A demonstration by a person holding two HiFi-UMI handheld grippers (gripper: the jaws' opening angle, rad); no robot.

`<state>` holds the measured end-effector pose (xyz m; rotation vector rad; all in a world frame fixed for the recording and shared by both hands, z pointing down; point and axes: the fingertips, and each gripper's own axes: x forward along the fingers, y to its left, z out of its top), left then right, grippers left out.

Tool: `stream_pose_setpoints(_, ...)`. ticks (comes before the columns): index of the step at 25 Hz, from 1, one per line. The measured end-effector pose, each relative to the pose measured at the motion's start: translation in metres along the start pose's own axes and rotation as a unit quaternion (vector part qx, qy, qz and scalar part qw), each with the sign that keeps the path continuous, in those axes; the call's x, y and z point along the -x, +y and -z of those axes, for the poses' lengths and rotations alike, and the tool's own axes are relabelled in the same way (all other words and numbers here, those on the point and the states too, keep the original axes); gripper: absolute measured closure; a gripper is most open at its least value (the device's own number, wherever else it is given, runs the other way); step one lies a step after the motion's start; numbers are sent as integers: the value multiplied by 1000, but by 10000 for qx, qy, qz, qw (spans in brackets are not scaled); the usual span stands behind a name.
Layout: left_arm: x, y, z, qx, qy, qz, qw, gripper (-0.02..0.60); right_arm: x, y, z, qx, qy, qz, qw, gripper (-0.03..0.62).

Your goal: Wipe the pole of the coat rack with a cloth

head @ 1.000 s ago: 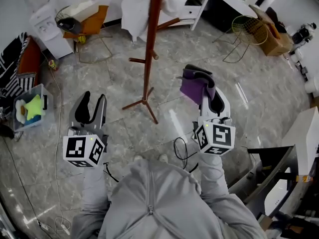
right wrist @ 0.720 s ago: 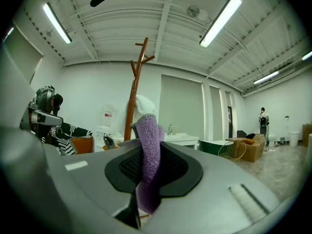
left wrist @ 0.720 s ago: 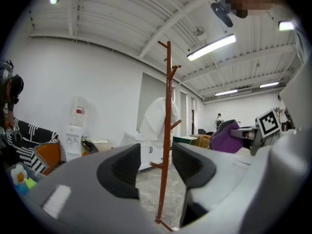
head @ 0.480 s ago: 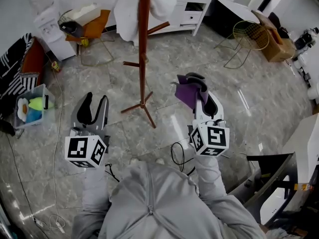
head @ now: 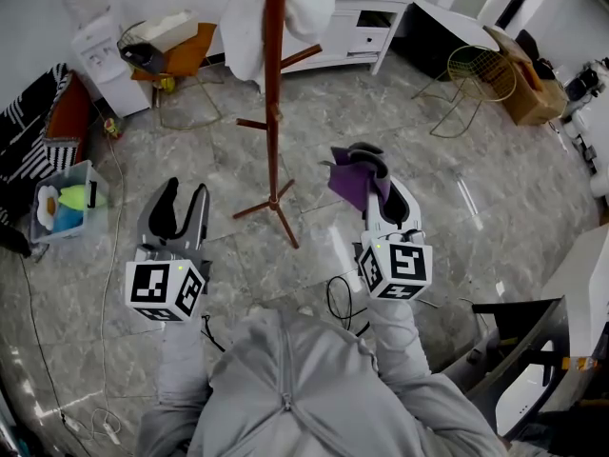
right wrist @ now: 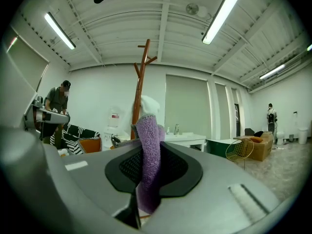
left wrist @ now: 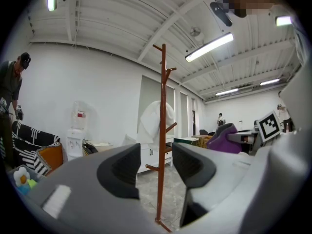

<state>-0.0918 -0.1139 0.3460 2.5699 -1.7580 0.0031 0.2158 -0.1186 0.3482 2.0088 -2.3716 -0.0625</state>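
The purple cloth [head: 350,181] is gripped by the right gripper [head: 367,166]. In the right gripper view the jaws are seen clamped on it, with a fold standing up above the pads and a shorter end hanging below them. The left gripper [head: 182,190] is held with its jaws apart and nothing between them. In the left gripper view only the pole [left wrist: 162,130] is lined up in the gap, farther off and untouched.

The pole is stood upright on the marble floor [head: 314,112], ahead of the person. From the head view it is placed between the two grippers, and it is touched by neither. The cloth is held to the right of the pole, apart from it. In the right gripper view the pole is seen behind the cloth and slightly to its left. The rack's feet [head: 276,203] are spread on the floor between the two grippers' tips, and a white garment [head: 249,22] is hung near the top of the pole.

A clear box [head: 62,208] with toys is set on the floor to the left of the left gripper. A water dispenser [head: 100,50] is placed by the far wall, and a wire basket [head: 479,65] is seen well to the right.
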Motion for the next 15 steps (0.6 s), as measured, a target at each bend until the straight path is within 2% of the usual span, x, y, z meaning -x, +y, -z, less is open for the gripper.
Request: stream_pose_setpoints(15,9,0,1,42,-7,-5,10000,367,8,10,1,8,21,-56,10000,540)
